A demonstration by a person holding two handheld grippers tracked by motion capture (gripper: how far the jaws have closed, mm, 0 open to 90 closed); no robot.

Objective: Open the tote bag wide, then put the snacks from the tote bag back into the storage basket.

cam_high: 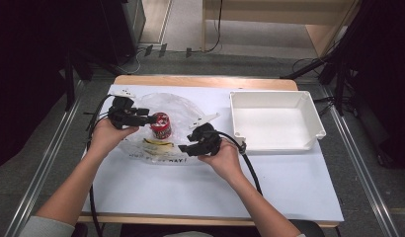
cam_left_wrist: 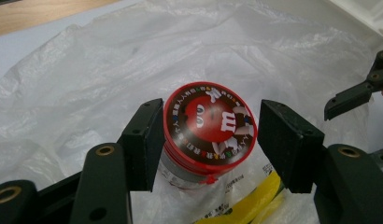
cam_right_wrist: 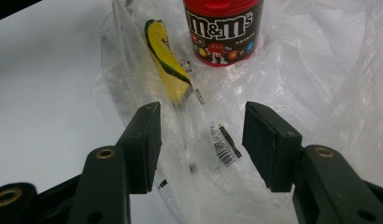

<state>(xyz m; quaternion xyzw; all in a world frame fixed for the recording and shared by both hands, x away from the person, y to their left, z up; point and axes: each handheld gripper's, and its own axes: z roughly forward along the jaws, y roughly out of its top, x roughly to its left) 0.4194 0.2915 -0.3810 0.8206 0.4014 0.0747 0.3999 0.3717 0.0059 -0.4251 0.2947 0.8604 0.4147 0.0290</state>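
the table (cam_high: 141,197) is the biggest thing here, covered in white, with its wooden far edge showing and bare white room along the near side and between the person's forearms. on its right far part sits a white bin (cam_high: 274,121), hollow and well apart from the work, its near left corner just beyond the right hand.

next in size is the clear plastic bag (cam_high: 183,106), lying crumpled and spread flat on the left half of the table, with printing and a yellow strip (cam_right_wrist: 167,58) along its near edge. it seems laid out so that the can can stand on or in it; i cannot tell which, as the film is too clear to read.

the red candy can (cam_left_wrist: 208,123) stands upright on the bag, lid up, near the bag's middle.

the left gripper (cam_left_wrist: 210,144) comes in from the left with its jaws either side of the can's lid. the left pad lies right at the rim, the right pad stands clear with a gap, so it is released, not grasping. judging by that, the can has been set down or is about to be taken.

the right gripper (cam_right_wrist: 201,144) hovers low over the bag's near edge, jaws parted, film and a barcode label between them but not pinched. it likely waits to hold the bag steady or lift its mouth.

room to move is best toward the near edge; rightward the bin's wall blocks a sweep.
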